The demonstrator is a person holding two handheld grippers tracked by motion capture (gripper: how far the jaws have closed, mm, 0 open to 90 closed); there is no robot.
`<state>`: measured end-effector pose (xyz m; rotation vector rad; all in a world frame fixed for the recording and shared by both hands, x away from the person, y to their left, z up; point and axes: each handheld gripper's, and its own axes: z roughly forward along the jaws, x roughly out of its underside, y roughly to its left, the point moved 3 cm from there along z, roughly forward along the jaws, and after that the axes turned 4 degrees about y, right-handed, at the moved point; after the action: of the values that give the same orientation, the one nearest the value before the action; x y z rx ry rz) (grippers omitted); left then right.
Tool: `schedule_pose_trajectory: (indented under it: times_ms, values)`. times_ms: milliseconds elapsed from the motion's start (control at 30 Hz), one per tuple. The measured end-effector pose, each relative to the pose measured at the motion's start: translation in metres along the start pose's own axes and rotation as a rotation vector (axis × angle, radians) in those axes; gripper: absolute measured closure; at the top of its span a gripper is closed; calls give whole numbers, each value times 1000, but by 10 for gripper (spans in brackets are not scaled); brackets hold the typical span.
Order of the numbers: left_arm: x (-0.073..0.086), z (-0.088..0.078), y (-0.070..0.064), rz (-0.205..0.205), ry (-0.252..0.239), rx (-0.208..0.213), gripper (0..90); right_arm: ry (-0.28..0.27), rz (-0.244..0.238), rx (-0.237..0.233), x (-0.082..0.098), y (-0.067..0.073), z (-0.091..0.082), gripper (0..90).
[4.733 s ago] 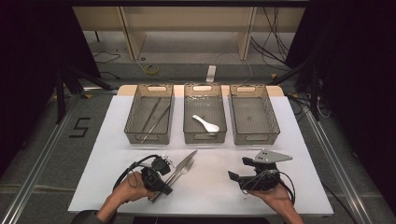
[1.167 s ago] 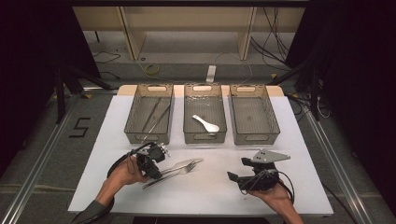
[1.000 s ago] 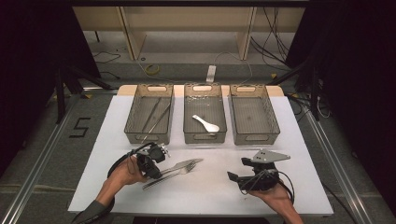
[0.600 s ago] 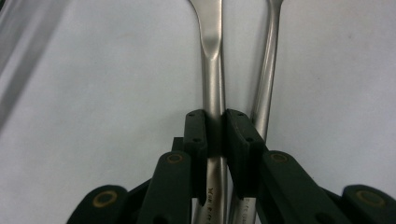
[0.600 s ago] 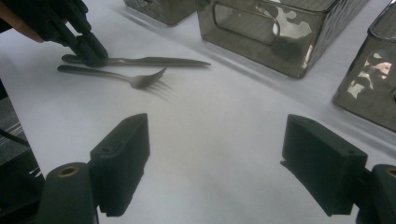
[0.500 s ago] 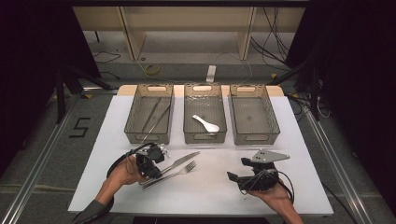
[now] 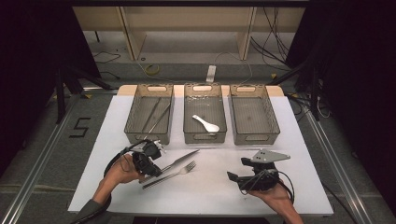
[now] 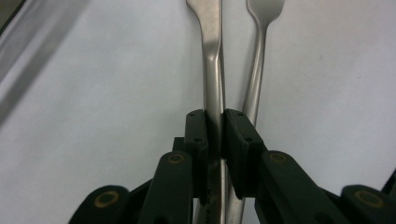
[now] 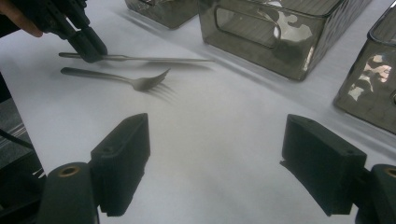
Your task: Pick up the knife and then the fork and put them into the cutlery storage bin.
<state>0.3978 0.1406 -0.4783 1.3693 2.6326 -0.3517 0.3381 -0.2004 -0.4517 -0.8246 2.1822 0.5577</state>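
Near the front edge of the white table [image 7: 205, 196], the right gripper [image 7: 232, 176] rests toward the right corner, jaws spread wide and empty. Toward the front left, the left gripper [image 7: 156, 171] has its jaws clamped on the handle of a flat silver metal knife [image 8: 211, 60], blade raised clear of the table. Just beside the knife, a silver metal fork [image 7: 170, 174] lies flat. Along the far edge stand three clear grey plastic bins [image 7: 149, 135]; the middle bin holds a white plastic spoon [image 7: 206, 123].
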Motion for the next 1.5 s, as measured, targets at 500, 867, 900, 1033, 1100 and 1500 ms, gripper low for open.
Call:
schedule_pose_trajectory:
  times_ms: [500, 867, 900, 1033, 1100, 1500]
  values:
    - [0, 4, 3, -40, 16, -26, 819, 1, -1, -3, 0, 1, 1, 246]
    - [-3, 0, -4, -4, -7, -59, 835, -3, -5, -2, -1, 0, 0, 248]
    - [-3, -2, -5, -4, -11, -63, 835, -4, -4, -3, -1, 0, 0, 248]
    - [-4, -10, -6, -9, -43, -60, 836, -7, -2, -5, -1, 0, 0, 250]
    - [-4, -14, -7, -13, -55, -55, 836, -7, -1, -8, -1, 0, 0, 253]
    - [-13, -41, -29, 30, -136, -20, 837, -18, -14, -36, -9, 7, -2, 257]
